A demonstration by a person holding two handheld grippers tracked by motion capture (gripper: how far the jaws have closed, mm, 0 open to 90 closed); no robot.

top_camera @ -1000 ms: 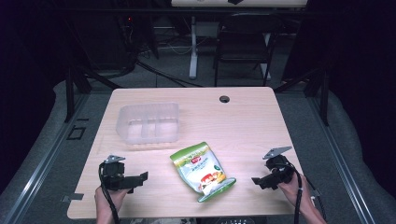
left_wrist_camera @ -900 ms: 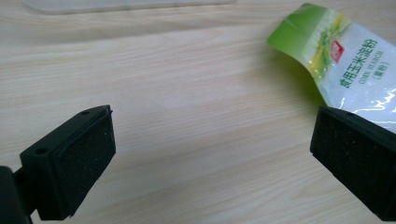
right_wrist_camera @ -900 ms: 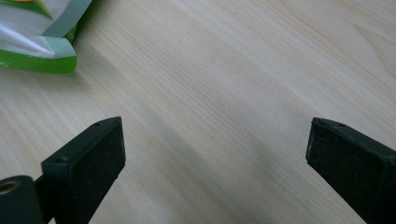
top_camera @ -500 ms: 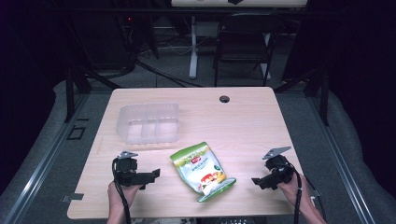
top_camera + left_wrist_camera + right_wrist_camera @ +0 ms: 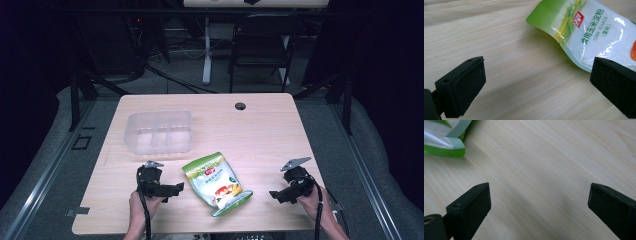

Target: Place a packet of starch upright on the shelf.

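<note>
Two tongs, both spread wide, nothing between the jaws. Your left tongs (image 5: pixel 176 189) sit low over the pale wood-grain desk (image 5: pixel 260 130), just left of the green-and-white plastic corn starch pouch (image 5: pixel 216 181), jaws pointing at it. In the left gripper view the pouch (image 5: pixel 586 32) lies flat, its green top edge up and to the right, and the far jaw overlaps its lower edge; can't tell if that's contact. Your right tongs (image 5: pixel 276 194) are near the desk's front right, apart from the pouch, jaws aimed toward its bottom end. The right gripper view has bare desk (image 5: pixel 544 165) between the jaws and one pouch corner (image 5: pixel 444 137) at top left. A clear plastic divided container (image 5: pixel 159 131) sits behind the pouch, toward the far left, not touching it.
</note>
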